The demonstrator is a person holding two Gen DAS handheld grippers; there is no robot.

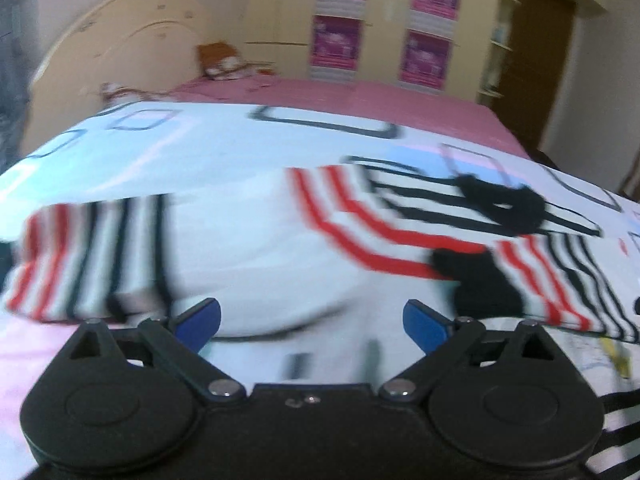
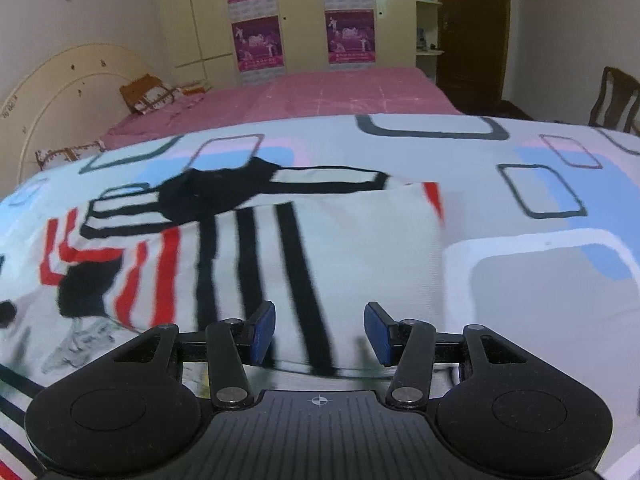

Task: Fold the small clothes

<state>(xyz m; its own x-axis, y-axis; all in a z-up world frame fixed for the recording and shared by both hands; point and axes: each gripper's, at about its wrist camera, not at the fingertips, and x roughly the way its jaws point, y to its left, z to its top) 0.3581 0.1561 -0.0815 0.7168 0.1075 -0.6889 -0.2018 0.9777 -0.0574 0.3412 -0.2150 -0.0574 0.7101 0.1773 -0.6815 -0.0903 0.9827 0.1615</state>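
Grippers tilt down over a striped garment (image 2: pixel 312 248) on the bed (image 2: pixel 540 280): left gripper (image 1: pixel 312 322) wide open, right gripper (image 2: pixel 320 332) half-open, both empty.

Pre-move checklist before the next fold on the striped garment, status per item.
1. Left gripper free of cloth: ok, jaws wide apart, nothing between the blue pads.
2. Right gripper free of cloth: ok, jaws apart, pads not pressing on anything.
3. Striped garment lying on the patterned sheet: ok.
4. Garment's right edge folded straight: ok in the right wrist view.
5. Garment's left end lying flat: cannot tell, the left wrist view is blurred.
6. Black patches on the garment, tucked in or loose: cannot tell.
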